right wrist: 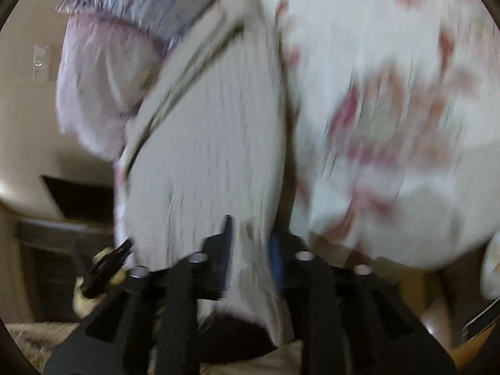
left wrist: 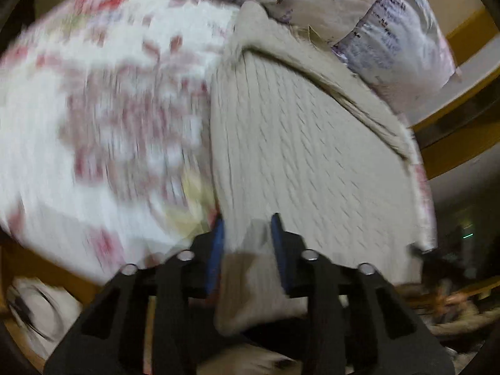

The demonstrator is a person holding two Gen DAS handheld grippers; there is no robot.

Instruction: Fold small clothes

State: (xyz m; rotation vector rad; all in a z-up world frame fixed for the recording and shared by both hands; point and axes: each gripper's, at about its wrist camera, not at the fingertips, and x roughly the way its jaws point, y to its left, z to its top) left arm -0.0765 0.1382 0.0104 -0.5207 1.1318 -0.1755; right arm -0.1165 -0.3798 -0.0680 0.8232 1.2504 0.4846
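Note:
A beige ribbed knit garment [left wrist: 306, 143] lies spread in front of me on a white sheet with red floral print [left wrist: 103, 118]. My left gripper [left wrist: 248, 228] is shut on the near edge of the garment, with cloth bunched between the blue pads [left wrist: 218, 243]. In the right wrist view the same garment [right wrist: 206, 143] fills the middle, and my right gripper [right wrist: 250, 234] is shut on its edge too. Both views are blurred by motion.
A lilac and white printed pillow [left wrist: 397, 40] lies at the far end and also shows in the right wrist view [right wrist: 106, 72]. A yellow wooden frame [left wrist: 462, 147] runs along the right. A dark object [right wrist: 109, 262] sits beside the right gripper.

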